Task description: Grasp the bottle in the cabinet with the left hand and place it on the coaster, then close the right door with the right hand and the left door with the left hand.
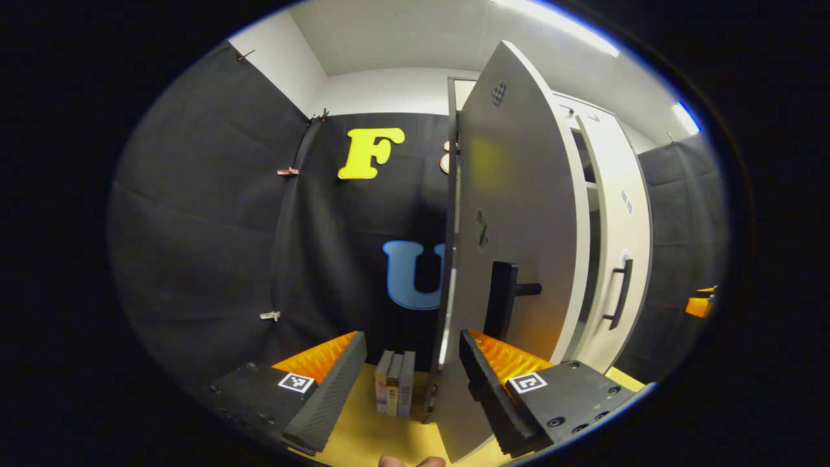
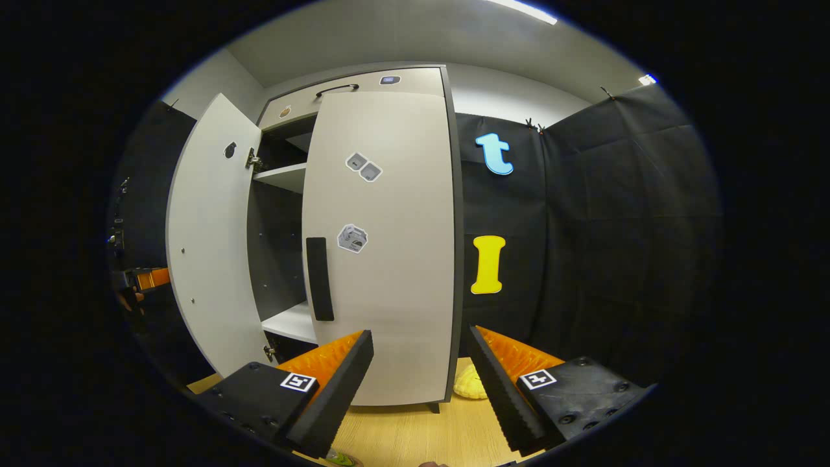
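The grey cabinet's left door (image 1: 519,214) stands open, edge-on to me in the left gripper view, its black handle (image 1: 502,298) facing right. My left gripper (image 1: 412,337) is open, and the door's lower edge rises just inside its right finger; whether they touch I cannot tell. The right door (image 2: 389,259) with its black handle (image 2: 319,279) lies flat against the cabinet front. My right gripper (image 2: 420,334) hangs open before that door's lower part, holding nothing. The left door (image 2: 207,259) swings out at left, with the left gripper (image 2: 139,279) beyond it. Bare shelves (image 2: 292,321) show inside.
Several upright books (image 1: 395,389) stand on the wooden table (image 1: 363,434) near the open door's foot. A yellow lumpy object (image 2: 470,386) lies on the table by the cabinet's right foot. A small green object (image 2: 340,459) peeks in at the bottom edge. Black cloth walls surround the booth.
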Demonstrator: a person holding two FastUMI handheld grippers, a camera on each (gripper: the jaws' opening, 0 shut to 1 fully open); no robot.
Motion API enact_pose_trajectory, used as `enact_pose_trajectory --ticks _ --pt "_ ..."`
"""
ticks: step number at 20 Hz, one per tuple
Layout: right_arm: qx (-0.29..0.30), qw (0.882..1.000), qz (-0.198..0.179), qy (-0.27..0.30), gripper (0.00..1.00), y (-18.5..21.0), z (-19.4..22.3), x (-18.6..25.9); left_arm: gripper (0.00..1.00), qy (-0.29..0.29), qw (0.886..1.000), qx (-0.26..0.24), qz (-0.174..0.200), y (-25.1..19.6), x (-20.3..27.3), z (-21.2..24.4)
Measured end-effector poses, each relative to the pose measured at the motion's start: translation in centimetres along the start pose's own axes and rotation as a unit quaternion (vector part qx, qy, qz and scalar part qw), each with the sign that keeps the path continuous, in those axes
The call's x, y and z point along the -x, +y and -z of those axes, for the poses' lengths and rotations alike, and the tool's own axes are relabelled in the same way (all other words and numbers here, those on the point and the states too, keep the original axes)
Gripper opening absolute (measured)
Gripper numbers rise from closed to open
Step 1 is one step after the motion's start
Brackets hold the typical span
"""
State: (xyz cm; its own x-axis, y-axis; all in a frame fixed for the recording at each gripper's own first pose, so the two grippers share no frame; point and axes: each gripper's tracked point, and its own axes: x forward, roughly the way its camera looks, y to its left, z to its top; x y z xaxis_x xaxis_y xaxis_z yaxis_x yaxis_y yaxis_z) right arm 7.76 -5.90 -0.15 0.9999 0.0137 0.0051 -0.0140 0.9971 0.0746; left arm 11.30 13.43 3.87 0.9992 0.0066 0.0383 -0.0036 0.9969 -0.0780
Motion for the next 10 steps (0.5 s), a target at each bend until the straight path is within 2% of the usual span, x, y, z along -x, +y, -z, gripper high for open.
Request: enact_pose_trajectory --ticks 1,2,4,5,6,7,10 --pt "-0.004 1.0 0.001 0.001 0.98 -0.2 0.0 0.2 0.89 0.0 1.0 0.0 0.008 -1.1 0.0 0.1" --pt "-0.008 1.0 0.001 0.001 0.98 -0.2 -0.1 0.3 0.93 0.001 1.0 -0.001 0.016 -2.3 -0.1 0.2" --pt "-0.012 1.0 0.002 0.0 0.98 -0.6 -0.1 0.7 0.89 0.001 1.0 -0.003 0.031 -4.5 -0.5 0.3" --pt "-0.012 1.0 0.002 0.0 0.98 -0.8 -0.2 0.9 0.93 0.0 0.999 -0.003 0.038 -5.3 -0.9 0.4" --pt "-0.009 1.0 0.002 -0.001 0.98 -0.9 -0.3 1.0 0.89 0.0 0.999 -0.002 0.044 -6.4 -1.2 0.5" --pt "-0.006 1.0 0.001 -0.001 0.98 -1.1 -0.4 1.1 0.93 -0.001 0.999 -0.001 0.051 -7.5 -1.4 0.6" --pt "-0.004 1.0 0.004 0.0 0.98 -1.4 -0.5 1.3 0.93 0.009 0.997 0.005 0.072 -10.7 -2.3 1.7"
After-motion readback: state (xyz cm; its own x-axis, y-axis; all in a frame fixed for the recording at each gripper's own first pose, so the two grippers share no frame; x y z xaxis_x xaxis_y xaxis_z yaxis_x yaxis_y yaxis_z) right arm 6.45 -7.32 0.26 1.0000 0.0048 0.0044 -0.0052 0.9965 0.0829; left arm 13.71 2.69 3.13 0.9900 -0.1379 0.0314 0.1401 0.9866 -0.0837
